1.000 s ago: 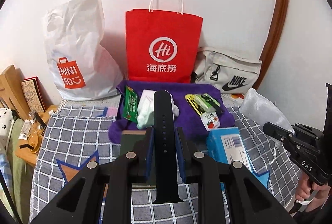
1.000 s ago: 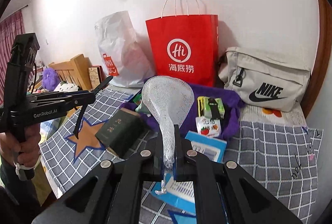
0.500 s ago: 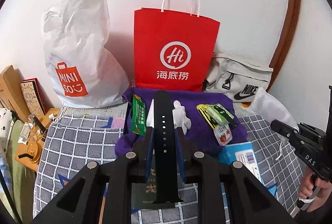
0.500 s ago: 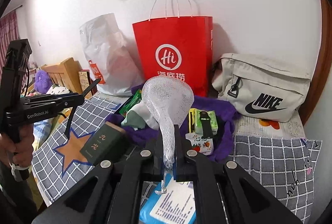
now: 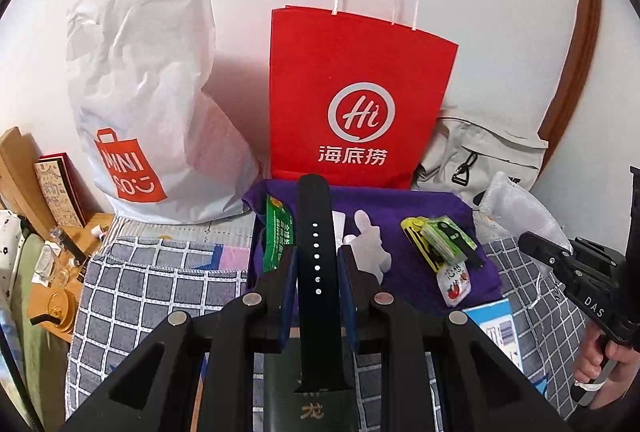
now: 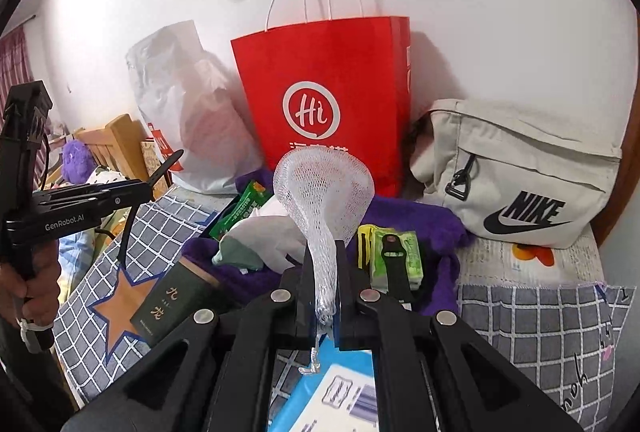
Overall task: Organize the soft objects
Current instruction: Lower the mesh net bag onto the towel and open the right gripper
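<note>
My left gripper [image 5: 317, 264] is shut on a black watch strap [image 5: 314, 232] that stands up between its blue pads, in front of the purple towel [image 5: 416, 204]. In the right wrist view my right gripper [image 6: 323, 260] is shut on a white mesh pouch [image 6: 324, 188], whose net fans out above the jaws. On the towel lie a green packet [image 5: 278, 236], a white glove [image 5: 370, 244], a yellow-green pack with a strap piece [image 5: 438, 242] and a small strawberry sachet [image 5: 454, 282]. The left gripper [image 6: 160, 170] also shows at the left of the right wrist view.
A red paper bag [image 5: 356, 100], a white Miniso bag [image 5: 140, 128] and a beige Nike pouch [image 6: 516, 176] stand against the wall behind the towel. A dark green box [image 6: 172, 302] and a blue package [image 6: 340, 384] lie on the checked cover [image 5: 152, 296]. A wooden side table [image 5: 52, 296] is left.
Both grippers have moved forward toward the bags and the towel, which now look larger and nearer. The strap and the mesh pouch stay gripped as before.
</note>
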